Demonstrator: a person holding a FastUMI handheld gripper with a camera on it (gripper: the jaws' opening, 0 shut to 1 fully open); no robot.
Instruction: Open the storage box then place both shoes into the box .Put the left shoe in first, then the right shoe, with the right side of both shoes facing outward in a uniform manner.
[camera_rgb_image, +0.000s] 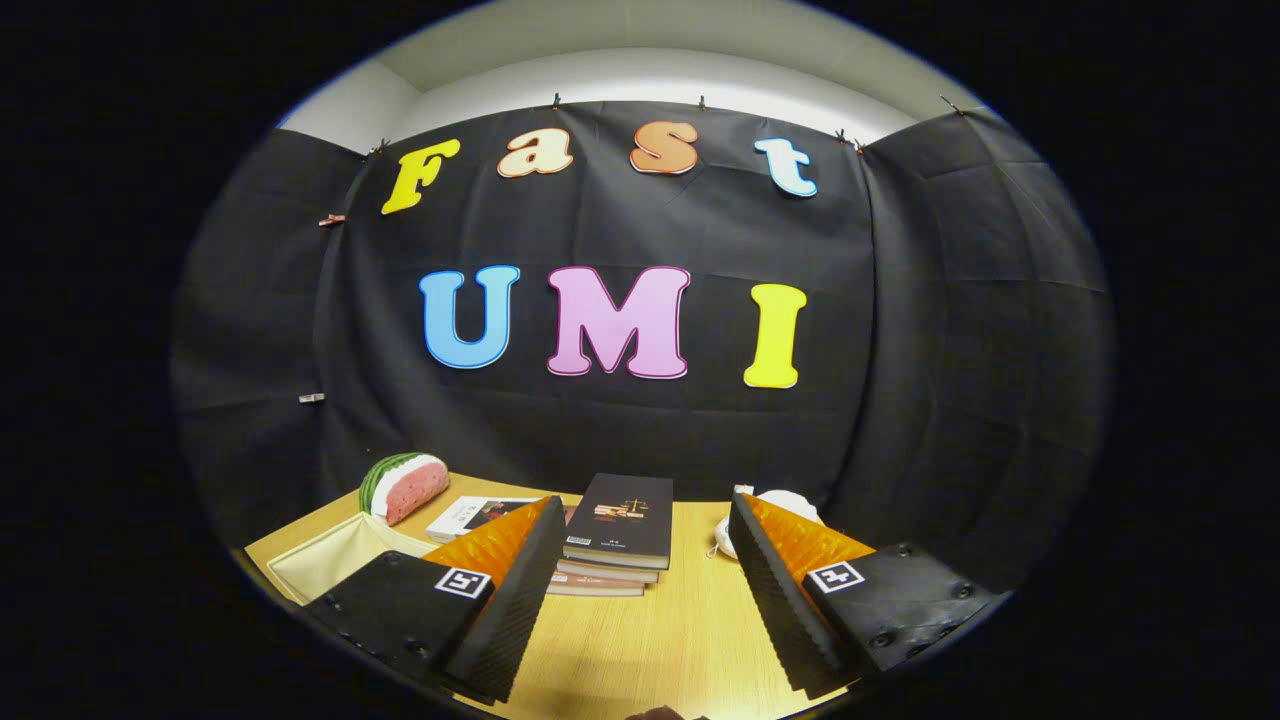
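Gripper (640, 590) spread wide, clasping nothing, held high over desk (650, 650); pointed past stacked books (620, 535), cream box (320, 560) off beside left finger.

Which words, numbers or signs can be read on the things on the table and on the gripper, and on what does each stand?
None can be quoted.
Dark book on top of the stack: cover print and a sticker, too small to read.
Lower books: spine print blurred.
Flat book beside the watermelon slice: too small to read.
Open gripper: a square black-and-white marker on each finger, a pattern, no words.
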